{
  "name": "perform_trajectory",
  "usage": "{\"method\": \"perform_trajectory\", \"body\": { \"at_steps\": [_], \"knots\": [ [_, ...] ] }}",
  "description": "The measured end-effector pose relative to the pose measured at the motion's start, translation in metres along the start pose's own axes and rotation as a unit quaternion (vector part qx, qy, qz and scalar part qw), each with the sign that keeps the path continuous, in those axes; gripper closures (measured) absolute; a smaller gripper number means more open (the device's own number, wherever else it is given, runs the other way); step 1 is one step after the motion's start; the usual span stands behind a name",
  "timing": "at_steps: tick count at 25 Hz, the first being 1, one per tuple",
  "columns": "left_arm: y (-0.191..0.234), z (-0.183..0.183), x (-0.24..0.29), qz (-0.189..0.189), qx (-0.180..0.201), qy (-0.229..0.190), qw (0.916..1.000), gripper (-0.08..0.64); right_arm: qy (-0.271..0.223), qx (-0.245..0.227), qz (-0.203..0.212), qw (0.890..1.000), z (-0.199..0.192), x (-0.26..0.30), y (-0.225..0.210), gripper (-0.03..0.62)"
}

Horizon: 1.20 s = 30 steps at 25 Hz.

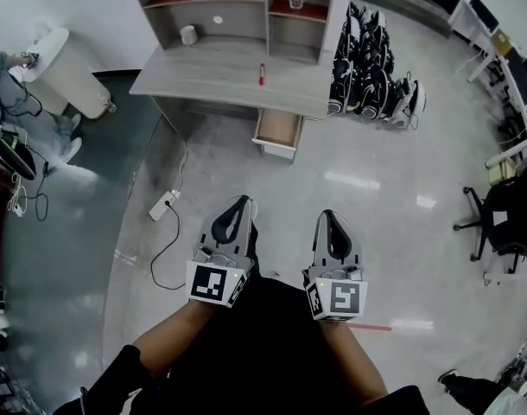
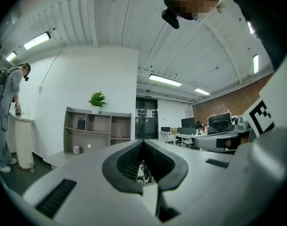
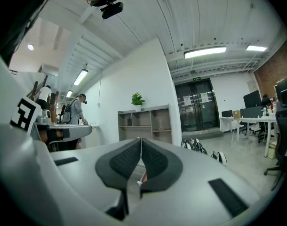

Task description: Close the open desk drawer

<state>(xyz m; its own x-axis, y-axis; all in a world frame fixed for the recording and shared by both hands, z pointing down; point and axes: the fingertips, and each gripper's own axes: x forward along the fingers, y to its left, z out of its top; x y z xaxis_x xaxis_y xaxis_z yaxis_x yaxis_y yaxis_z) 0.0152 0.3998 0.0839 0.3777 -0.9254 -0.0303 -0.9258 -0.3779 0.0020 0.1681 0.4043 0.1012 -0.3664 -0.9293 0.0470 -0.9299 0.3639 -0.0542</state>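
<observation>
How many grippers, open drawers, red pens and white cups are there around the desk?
Grippers: 2 (left gripper, right gripper)
Open drawer: 1
Red pen: 1
White cup: 1
Total: 5

Grey desk (image 1: 212, 72), red pen (image 1: 262, 73) and white cup (image 1: 188, 35) on it, power strip (image 1: 163, 205) on glossy floor (image 1: 376, 188)

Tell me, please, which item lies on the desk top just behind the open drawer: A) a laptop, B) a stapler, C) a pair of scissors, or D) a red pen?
D: in the head view a slim red pen lies on the desk, directly behind the open drawer.
</observation>
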Motion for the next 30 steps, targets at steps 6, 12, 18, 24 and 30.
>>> {"method": "perform_trajectory", "body": {
  "at_steps": [6,12,18,24,30],
  "knots": [
    [0.039,-0.011,0.036,0.006,-0.015,0.01,0.9998,0.548,0.011,-0.01,0.001,1.0,-0.001,0.053,-0.003,0.574],
    [0.095,-0.033,0.087,0.012,-0.034,0.03,0.9989,0.548,0.046,-0.009,0.008,0.999,-0.019,0.132,-0.002,0.574],
    [0.157,-0.058,0.152,-0.001,-0.055,0.053,0.9971,0.548,0.064,-0.025,-0.006,0.998,-0.033,0.214,-0.006,0.574],
    [0.211,-0.087,0.207,-0.025,-0.065,0.075,0.9947,0.548,0.091,-0.021,-0.033,0.995,-0.05,0.277,-0.022,0.574],
    [0.253,-0.103,0.25,-0.036,-0.071,0.079,0.9937,0.546,0.104,-0.04,-0.045,0.993,-0.06,0.328,-0.032,0.574]
  ]
}}
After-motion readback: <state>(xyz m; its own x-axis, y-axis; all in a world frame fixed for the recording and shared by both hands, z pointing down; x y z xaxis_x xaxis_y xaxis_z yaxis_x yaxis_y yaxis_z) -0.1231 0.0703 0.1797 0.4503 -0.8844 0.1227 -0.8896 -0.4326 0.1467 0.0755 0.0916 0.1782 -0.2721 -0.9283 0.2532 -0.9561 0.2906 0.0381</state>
